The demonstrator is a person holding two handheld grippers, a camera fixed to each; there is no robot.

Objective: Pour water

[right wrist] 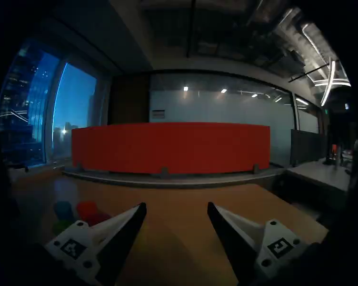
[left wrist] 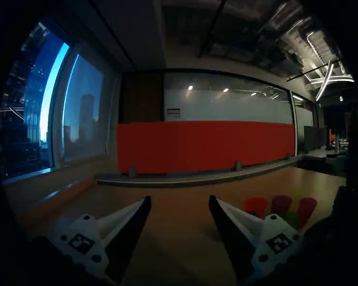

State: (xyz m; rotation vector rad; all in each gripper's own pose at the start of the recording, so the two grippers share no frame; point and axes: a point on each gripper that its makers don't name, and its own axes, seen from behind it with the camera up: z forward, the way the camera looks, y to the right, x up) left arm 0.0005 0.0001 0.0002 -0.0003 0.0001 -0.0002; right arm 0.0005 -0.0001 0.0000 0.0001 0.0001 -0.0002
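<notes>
Cups (left wrist: pixel 281 206) stand in a small coloured cluster on the wooden table (left wrist: pixel 179 186), off to the right past my left gripper (left wrist: pixel 179 198). In the right gripper view the cups (right wrist: pixel 86 209) lie low and to the left of my right gripper (right wrist: pixel 176 205). Both sets of jaws are spread wide with nothing between them, and both point over bare tabletop at the red partition (left wrist: pixel 203 145) rather than at the cluster. I judge the pour not yet begun: this is the approach, before any grasp. The next move calls for swinging one gripper toward the cluster, singling out one cup and closing squarely on its wall. The light is too dim for me to tell what, if anything, is in any of them.
</notes>
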